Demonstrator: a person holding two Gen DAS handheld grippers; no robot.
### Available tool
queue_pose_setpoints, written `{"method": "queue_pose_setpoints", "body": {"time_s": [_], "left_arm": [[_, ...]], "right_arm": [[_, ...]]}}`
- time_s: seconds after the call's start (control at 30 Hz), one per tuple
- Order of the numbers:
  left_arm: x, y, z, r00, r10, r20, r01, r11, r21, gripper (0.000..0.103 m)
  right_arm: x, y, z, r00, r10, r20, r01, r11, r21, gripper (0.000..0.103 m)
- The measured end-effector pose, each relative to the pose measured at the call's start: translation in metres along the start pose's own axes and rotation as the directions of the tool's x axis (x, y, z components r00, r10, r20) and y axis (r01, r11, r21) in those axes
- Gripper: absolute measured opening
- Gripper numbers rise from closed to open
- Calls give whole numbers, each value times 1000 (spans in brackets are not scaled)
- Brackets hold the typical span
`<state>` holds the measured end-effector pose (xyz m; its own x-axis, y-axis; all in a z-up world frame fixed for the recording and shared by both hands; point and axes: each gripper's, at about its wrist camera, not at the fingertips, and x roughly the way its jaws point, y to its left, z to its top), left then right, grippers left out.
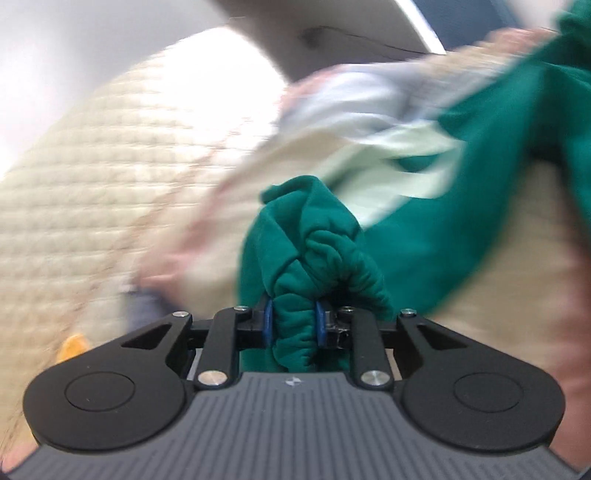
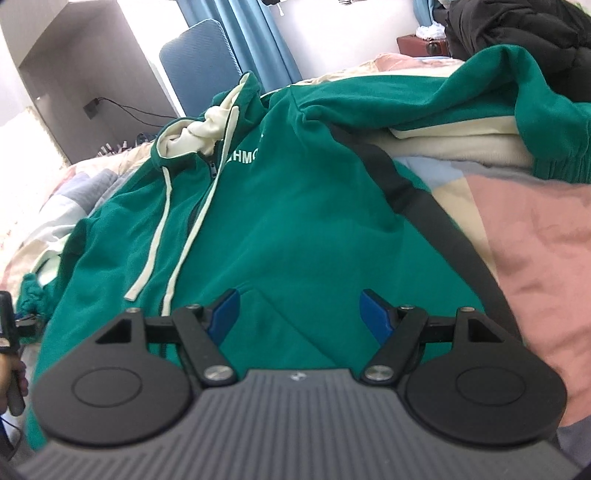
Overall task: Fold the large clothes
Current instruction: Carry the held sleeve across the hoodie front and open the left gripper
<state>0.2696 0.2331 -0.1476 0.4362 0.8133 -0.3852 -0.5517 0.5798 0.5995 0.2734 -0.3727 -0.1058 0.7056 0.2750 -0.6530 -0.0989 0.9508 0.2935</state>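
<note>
A green zip-up hoodie (image 2: 280, 206) with a cream-lined hood and white drawstrings lies face up on the bed, its right sleeve (image 2: 535, 122) thrown across the top. In the blurred left wrist view, my left gripper (image 1: 295, 314) is shut on the bunched green sleeve cuff (image 1: 317, 243), with fabric squeezed between the blue pads (image 1: 269, 321). That cuff (image 2: 33, 295) also shows at the far left of the right wrist view. My right gripper (image 2: 299, 314) stands open just above the hoodie's lower front by the pocket, with nothing gripped between its fingers.
The hoodie rests on a patchwork quilt (image 2: 535, 236) of pink, cream and pale blue. A blue chair (image 2: 199, 62) stands behind the bed, and a dark jacket (image 2: 517, 33) lies at the back right. A cream quilted surface (image 1: 110, 166) fills the left of the left wrist view.
</note>
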Motion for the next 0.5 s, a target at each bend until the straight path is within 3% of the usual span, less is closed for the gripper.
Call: {"method": "queue_pose_setpoints", "body": {"time_s": [0.1, 0.27, 0.37, 0.43, 0.5], "left_arm": [[17, 28, -4, 994, 107, -32, -108, 992, -64, 25], [34, 71, -11, 984, 142, -109, -164, 962, -219, 25], [35, 84, -17, 987, 95, -128, -128, 949, -287, 25], [26, 85, -18, 993, 75, -90, -98, 953, -288, 26], [13, 86, -13, 999, 19, -42, -31, 952, -305, 35]], "right_arm": [[0, 0, 1, 1000, 2, 6, -2, 1000, -7, 73], [5, -1, 2, 1000, -10, -2, 10, 1000, -11, 73], [6, -1, 3, 1000, -17, -4, 17, 1000, -12, 73], [6, 0, 3, 1000, -21, 1, 21, 1000, -18, 73], [6, 0, 4, 1000, -24, 9, 24, 999, -25, 73]]}}
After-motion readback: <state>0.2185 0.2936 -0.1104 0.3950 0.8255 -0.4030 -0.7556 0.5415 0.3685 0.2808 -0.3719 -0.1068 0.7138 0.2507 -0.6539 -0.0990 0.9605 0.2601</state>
